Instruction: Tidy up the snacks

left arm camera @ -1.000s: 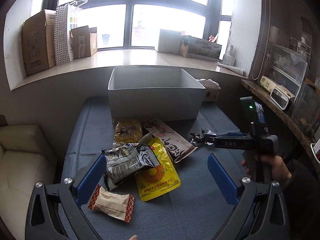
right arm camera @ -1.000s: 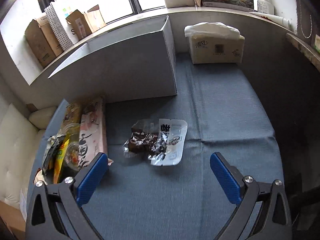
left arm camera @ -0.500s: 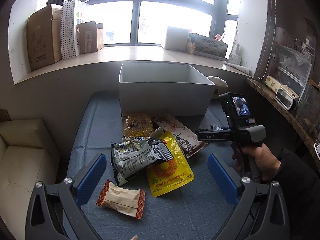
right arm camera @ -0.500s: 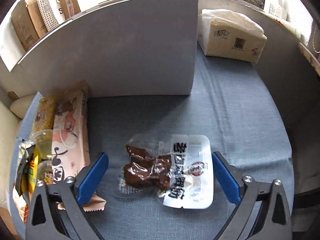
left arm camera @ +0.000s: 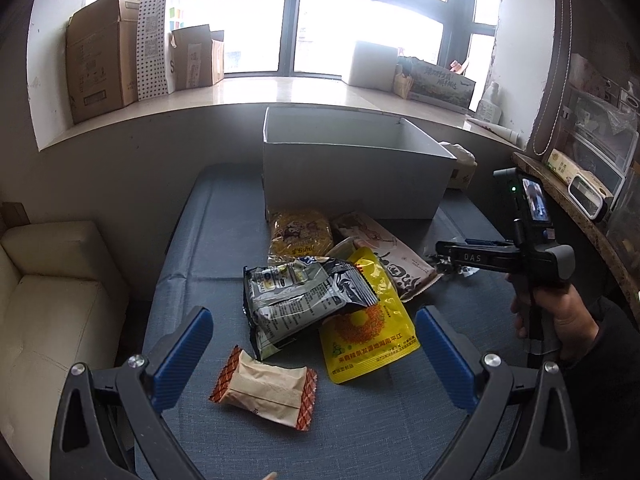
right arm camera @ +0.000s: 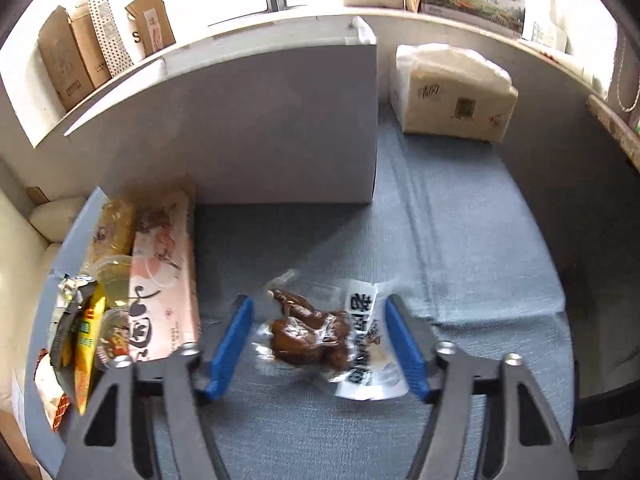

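Observation:
In the right wrist view a clear-and-white packet of brown meat [right arm camera: 308,332] lies on the blue cloth between my right gripper's [right arm camera: 318,342] blue pads. Its jaws are closing; the right pad meets the packet's white edge, the left pad stands a sliver short. My left gripper [left arm camera: 314,354] hangs open over a heap of snacks: a small brown-and-orange wrapped cake [left arm camera: 266,388], a black-and-silver bag [left arm camera: 304,296], a yellow pouch [left arm camera: 368,336], a yellow noodle bag [left arm camera: 300,234] and a pink packet [left arm camera: 392,258]. The white box [left arm camera: 352,176] stands behind them.
A hand [left arm camera: 560,316] holds the right gripper's handle at the table's right. A tissue box [right arm camera: 452,96] sits right of the white box [right arm camera: 260,128]. A cream sofa [left arm camera: 48,300] is left of the table and a cluttered shelf [left arm camera: 580,200] to its right.
My right gripper has come forward over the meat packet and its jaws have narrowed around it. My left gripper has drifted a little closer to the snack heap, staying open.

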The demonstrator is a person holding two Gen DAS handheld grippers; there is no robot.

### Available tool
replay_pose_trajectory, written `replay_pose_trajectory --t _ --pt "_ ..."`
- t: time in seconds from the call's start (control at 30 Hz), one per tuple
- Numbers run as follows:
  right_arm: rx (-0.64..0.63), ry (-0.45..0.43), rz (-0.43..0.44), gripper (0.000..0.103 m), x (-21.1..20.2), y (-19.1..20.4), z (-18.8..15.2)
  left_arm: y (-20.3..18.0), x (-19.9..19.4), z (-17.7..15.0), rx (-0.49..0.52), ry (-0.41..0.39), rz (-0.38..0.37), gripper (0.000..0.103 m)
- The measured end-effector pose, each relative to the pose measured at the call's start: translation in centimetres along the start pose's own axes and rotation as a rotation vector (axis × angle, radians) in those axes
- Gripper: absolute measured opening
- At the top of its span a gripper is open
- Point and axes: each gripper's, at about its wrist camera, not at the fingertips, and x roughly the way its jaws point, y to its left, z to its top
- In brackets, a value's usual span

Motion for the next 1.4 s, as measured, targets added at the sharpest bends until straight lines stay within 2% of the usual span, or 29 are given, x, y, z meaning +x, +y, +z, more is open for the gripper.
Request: replay_pose_trajectory --t 0.03,0.13,0.2,0.23,0.27,0.33,0.5,0.57,0.67,0.77,0.9,1.03,1.1,1.2,1.23,1.27,1.3,1.33,1.37,1.4 --pt "-0.013 0.006 -0.002 0.029 -0.1 0.1 0.0 0.1 0.1 -0.1 -0.003 0.005 0.006 0.103" --pt "0.006 0.06 0.023 0.031 0.9 -0.2 -0.5 0.5 0.5 -0.3 -0.006 0.02 0.022 0.103" --pt "0.029 0.04 0.047 0.036 0.6 -0.5 -0.9 0.7 0.4 -0.4 -0.008 0.019 0.022 0.103" --pt "0.037 0.037 0.054 0.052 0.4 -0.7 -0.9 0.8 0.3 -0.5 -0.006 0.019 0.021 0.103" --pt "0.046 0.024 0.062 0.075 0.0 -1.0 -1.0 0.8 0.3 -0.5 -0.005 0.02 0.025 0.103" --pt "0.072 -0.006 0.085 0.09 -1.0 -1.7 -1.0 0.9 0.4 -0.6 -0.003 0.022 0.03 0.103" --pt "0.051 0.02 0.062 0.09 -0.6 -0.9 -0.7 1.0 0.7 -0.5 -0.004 0.024 0.023 0.103" --pt "0.088 0.052 0.06 0.09 0.3 -0.9 -0.5 0.7 0.5 -0.5 0.008 0.018 0.02 0.103" --pt "0.214 0.096 0.055 0.091 1.0 -0.8 -0.5 0.4 0.2 -0.4 0.022 0.008 0.021 0.103" --pt "0.237 0.103 0.053 0.093 1.2 0.3 -0.3 0.5 0.1 -0.3 0.019 0.0 0.011 0.103" --pt "0.244 0.109 -0.045 0.094 2.0 1.9 0.5 0.9 0.4 -0.2 0.003 0.003 0.003 0.103" --pt "0.28 0.114 -0.086 0.095 3.0 2.9 2.0 1.1 0.6 -0.5 0.0 0.008 -0.008 0.103" --pt "0.271 0.121 -0.091 0.092 3.2 3.1 2.5 1.2 0.5 -0.5 0.004 0.004 -0.004 0.103" --pt "0.242 0.106 -0.052 0.082 3.5 2.5 2.9 1.7 0.9 -0.6 -0.006 0.005 -0.013 0.103" --pt "0.226 0.104 -0.04 0.075 3.3 2.5 3.0 1.9 1.2 -0.6 -0.011 0.011 -0.014 0.103" --pt "0.206 0.096 -0.026 0.06 3.0 2.4 3.2 2.1 1.4 -0.6 -0.015 0.019 -0.008 0.103" --pt "0.19 0.087 -0.012 0.052 2.5 2.4 3.4 2.3 1.6 -0.6 -0.017 0.024 -0.001 0.103" --pt "0.173 0.089 -0.028 0.018 2.2 2.3 3.6 2.4 1.8 -0.6 -0.015 0.026 -0.002 0.103" --pt "0.16 0.098 -0.043 0.009 2.1 1.9 3.7 2.5 1.9 -0.7 -0.011 0.026 -0.006 0.103" --pt "0.167 0.11 -0.015 0.009 2.0 1.1 3.5 2.6 1.9 -0.7 -0.009 0.026 -0.004 0.103"
